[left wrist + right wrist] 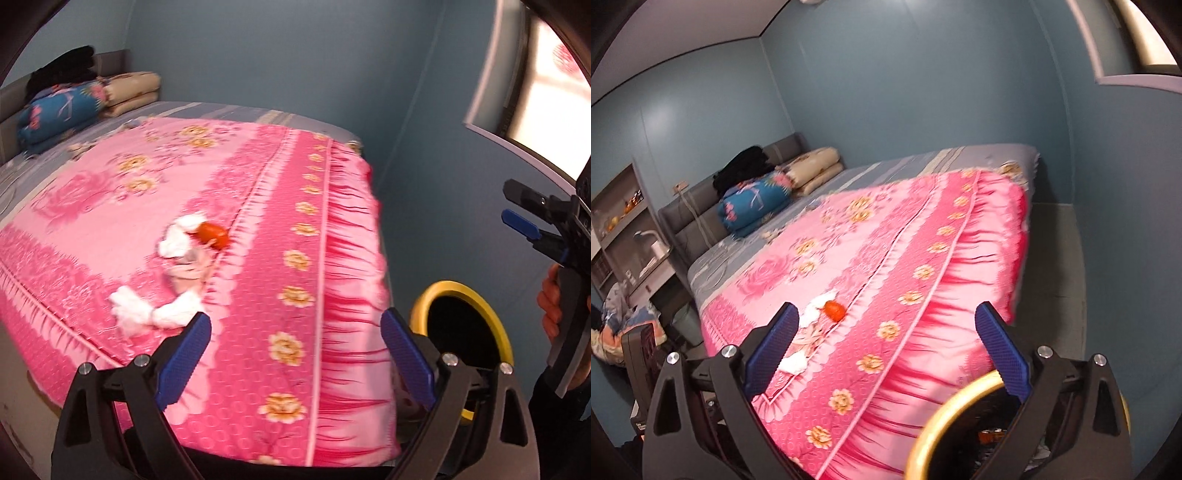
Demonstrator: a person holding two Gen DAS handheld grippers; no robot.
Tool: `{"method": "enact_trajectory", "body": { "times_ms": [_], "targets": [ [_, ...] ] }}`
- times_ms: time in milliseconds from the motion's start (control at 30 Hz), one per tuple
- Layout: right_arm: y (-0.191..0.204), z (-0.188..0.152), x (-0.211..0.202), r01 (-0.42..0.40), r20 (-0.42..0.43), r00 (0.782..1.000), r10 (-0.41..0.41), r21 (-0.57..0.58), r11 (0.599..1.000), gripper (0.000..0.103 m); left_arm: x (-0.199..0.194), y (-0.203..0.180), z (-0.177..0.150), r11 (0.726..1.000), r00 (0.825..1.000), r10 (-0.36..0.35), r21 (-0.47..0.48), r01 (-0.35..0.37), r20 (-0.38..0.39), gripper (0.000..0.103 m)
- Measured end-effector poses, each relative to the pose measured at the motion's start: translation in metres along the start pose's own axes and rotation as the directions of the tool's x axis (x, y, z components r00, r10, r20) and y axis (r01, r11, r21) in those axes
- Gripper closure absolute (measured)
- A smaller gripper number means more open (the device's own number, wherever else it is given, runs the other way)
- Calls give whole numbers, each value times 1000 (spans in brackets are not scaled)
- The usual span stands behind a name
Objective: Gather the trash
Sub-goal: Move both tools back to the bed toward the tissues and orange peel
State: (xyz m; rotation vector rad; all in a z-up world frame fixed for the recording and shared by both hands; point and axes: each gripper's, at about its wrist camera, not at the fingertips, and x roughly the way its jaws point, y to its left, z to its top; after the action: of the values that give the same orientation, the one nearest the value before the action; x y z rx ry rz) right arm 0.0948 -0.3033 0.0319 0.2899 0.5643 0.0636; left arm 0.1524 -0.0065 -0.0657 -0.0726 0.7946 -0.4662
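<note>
A yellow-rimmed trash bin [925,439] stands on the floor just beside the foot of the bed; its dark inside shows something orange [990,435] and pale scraps (too dim to name). On the pink floral bedspread [258,221] lie white crumpled tissues [147,314] and an orange-red wrapper [212,234]. The left tongs [295,354] and the right tongs [886,354] both gape wide, holding nothing.

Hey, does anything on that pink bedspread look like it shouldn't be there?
Yes. Crumpled white tissues and an orange-red scrap lie loose in the middle of the pink bedspread, litter on an otherwise smooth cover. The yellow-rimmed bin stands beside the bed.
</note>
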Motion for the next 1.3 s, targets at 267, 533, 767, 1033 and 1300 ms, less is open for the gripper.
{"method": "enact_trajectory", "body": {
  "times_ms": [267,533,767,1033,1300],
  "targets": [
    [53,7,71,-38,-66,997,31,-111,993,11,7,74,-4,987,996,87,-135,-89,-20,14],
    [90,8,160,-63,-178,984,31,-177,982,11,25,128,-5,966,984,167,-190,-175,-56,14],
    [111,3,237,-93,-277,960,33,-206,974,11,55,164,-5,954,977,185,-221,-204,-105,14],
    [130,-14,324,-72,-373,927,-29,-255,964,11,96,196,-6,946,973,167,-253,-203,-158,14],
    [139,-36,403,-34,-445,888,-111,-305,952,17,123,202,0,955,974,144,-233,-183,-175,22]
  ]
}}
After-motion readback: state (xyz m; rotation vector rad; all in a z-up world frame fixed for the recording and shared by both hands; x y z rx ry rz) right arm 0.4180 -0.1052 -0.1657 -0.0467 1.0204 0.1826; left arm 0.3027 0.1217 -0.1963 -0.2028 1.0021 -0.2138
